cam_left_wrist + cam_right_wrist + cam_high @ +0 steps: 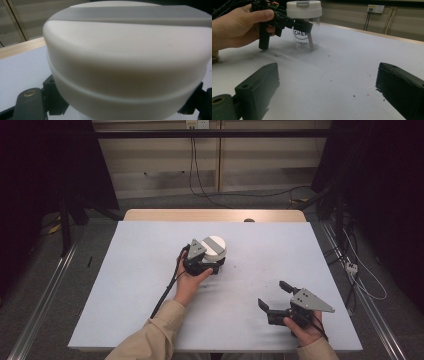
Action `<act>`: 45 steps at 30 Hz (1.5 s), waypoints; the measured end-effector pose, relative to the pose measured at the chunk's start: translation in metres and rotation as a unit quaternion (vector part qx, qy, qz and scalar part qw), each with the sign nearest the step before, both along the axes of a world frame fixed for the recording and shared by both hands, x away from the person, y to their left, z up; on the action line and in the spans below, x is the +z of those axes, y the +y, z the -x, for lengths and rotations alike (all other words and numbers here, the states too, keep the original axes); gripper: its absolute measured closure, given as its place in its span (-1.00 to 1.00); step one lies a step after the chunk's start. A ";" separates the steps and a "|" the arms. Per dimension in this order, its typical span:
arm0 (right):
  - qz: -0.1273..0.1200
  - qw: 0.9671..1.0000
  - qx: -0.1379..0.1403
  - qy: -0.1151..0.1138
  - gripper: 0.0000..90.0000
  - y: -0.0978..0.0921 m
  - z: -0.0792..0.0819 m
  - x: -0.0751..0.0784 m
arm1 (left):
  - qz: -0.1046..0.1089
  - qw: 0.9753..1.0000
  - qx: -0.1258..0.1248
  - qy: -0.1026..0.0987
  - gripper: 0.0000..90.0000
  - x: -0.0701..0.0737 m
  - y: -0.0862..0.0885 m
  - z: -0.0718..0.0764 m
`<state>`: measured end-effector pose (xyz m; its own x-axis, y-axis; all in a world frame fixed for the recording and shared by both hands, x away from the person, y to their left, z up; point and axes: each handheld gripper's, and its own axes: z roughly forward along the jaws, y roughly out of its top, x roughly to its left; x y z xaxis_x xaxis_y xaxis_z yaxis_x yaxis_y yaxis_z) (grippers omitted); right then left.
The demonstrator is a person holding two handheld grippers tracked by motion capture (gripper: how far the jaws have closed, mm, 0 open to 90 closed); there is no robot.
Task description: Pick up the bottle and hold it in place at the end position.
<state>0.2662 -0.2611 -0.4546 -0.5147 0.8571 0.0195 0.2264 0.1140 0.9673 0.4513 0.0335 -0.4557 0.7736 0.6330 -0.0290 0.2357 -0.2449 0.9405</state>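
Beige sleeves point(150, 340) cover both forearms. Each black gripper, left point(202, 262) and right point(280, 300), carries a grey three-cornered plate and a black cable.

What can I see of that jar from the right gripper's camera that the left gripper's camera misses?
The right gripper view shows the jar's clear body with dark lettering, standing on the white table, and the left gripper at it, held by a hand. It also shows its own jaws, wide apart and holding nothing. The left gripper view shows, close up, the seam running round the lid's side. Both show the white lid with its grey strip on top.
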 end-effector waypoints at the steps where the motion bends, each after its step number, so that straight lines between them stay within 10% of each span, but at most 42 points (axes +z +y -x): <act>1: 0.001 1.000 0.001 -0.001 -0.90 0.000 0.000 0.000 | -0.001 1.000 0.001 0.000 -0.59 0.000 0.000 0.000; 45: -0.017 1.000 0.014 0.005 -0.84 0.053 -0.066 0.025 | 0.000 1.000 -0.001 -0.015 -0.59 -0.004 -0.002 0.001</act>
